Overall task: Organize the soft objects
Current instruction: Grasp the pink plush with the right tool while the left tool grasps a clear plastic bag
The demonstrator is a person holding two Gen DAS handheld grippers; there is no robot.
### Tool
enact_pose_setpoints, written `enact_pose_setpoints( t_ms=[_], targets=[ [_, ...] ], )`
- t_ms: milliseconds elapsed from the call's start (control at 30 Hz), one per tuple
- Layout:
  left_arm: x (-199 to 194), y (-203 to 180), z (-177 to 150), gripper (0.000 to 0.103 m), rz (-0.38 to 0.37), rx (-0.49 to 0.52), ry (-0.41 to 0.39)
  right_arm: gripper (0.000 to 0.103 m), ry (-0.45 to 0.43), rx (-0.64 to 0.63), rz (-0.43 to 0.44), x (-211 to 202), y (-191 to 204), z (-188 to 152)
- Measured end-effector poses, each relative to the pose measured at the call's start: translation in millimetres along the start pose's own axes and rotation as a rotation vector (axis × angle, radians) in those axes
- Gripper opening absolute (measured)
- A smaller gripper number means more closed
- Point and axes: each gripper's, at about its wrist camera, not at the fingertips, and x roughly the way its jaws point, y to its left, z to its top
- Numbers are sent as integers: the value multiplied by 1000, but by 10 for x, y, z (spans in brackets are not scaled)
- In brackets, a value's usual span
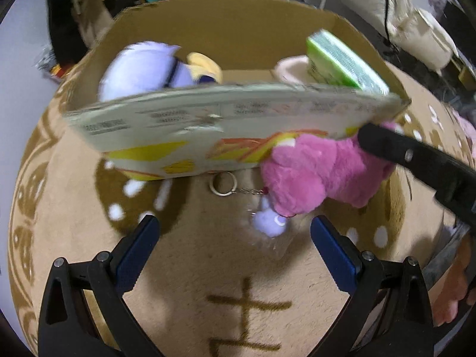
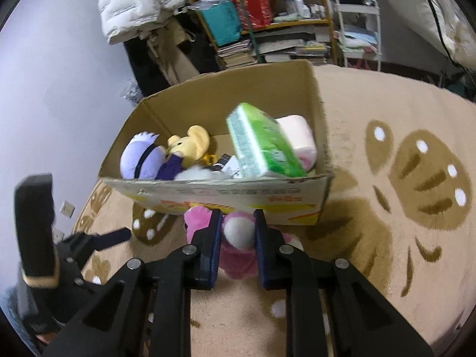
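A cardboard box (image 2: 312, 95) stands on the beige rug and holds a purple plush (image 2: 139, 160), a yellow plush (image 2: 190, 144), a green tissue pack (image 2: 261, 145) and a pink roll (image 2: 300, 136). My right gripper (image 2: 238, 223) is shut on a pink plush (image 2: 238, 255) with a white patch, held just in front of the box's near wall. The pink plush (image 1: 312, 169) also shows in the left wrist view, with a key ring (image 1: 223, 184) and a small lilac charm (image 1: 269, 221) below it. My left gripper (image 1: 235, 232) is open and empty above the rug.
The box (image 1: 208, 125) fills the middle of the left wrist view. Behind it stand a shelf (image 2: 267, 23) with books and bags, a white cart (image 2: 360, 29) and a white jacket (image 2: 136, 0). The patterned rug (image 2: 401, 178) spreads to the right.
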Motion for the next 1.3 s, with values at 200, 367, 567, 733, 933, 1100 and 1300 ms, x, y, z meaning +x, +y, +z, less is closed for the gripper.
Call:
enact_pose_setpoints(
  t_ms=[200, 367, 567, 733, 933, 1100, 1300],
  targets=[
    [214, -162, 31, 100, 12, 73, 41, 21, 7, 37, 0, 27, -79, 29],
    [408, -208, 63, 100, 40, 84, 75, 21, 3, 31, -6, 25, -66, 47],
    [511, -198, 107, 92, 48, 71, 77, 21, -25, 16, -13, -33, -32, 48],
    [492, -212, 142, 83, 44, 78, 63, 21, -41, 21, -22, -98, -46, 50],
    [470, -241, 65, 57, 16, 97, 47, 21, -52, -4, -50, -130, 21, 27],
    [400, -341, -113, 45, 8, 109, 47, 21, -76, -12, -60, -175, 55, 27],
    [339, -318, -163, 36, 7, 108, 43, 21, -105, -11, -41, -243, 57, 19]
  ],
)
